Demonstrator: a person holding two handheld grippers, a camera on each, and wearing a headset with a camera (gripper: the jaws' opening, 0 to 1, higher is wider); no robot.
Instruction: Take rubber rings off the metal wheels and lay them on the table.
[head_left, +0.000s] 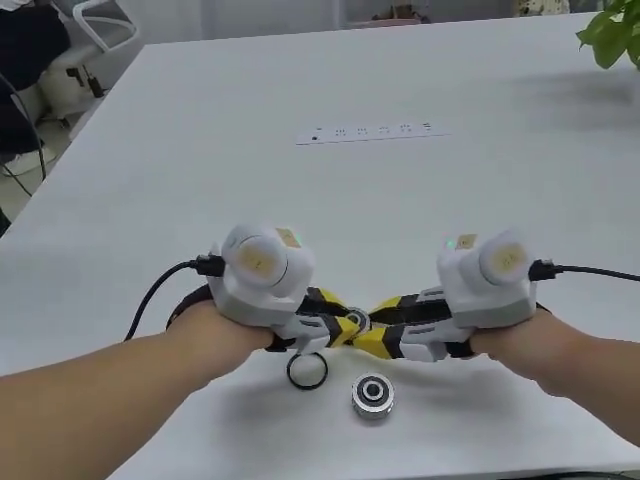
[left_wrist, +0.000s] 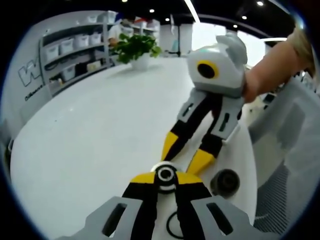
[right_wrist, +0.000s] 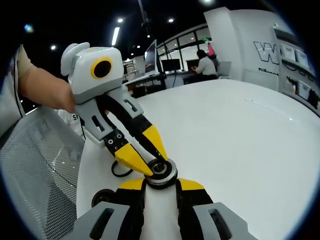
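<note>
The left gripper (left_wrist: 165, 179) and the right gripper (right_wrist: 161, 184) held one small silver metal wheel (head_left: 355, 320) in closed fingers over the white table (head_left: 300, 200), where a thin black rubber ring (head_left: 307, 371) lay.

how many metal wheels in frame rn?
2. One wheel lies on the table beside a rubber ring; the second wheel is pinched between the left claw and right claw, just above. The hands may hide more.

Near the bench's (head_left: 200, 150) front edge the left tool (head_left: 346, 326) and right tool (head_left: 368, 332) meet on a wheel (head_left: 356, 320), with a ring (head_left: 307, 371) lying just before them and a second wheel (head_left: 372, 394) right of it.
</note>
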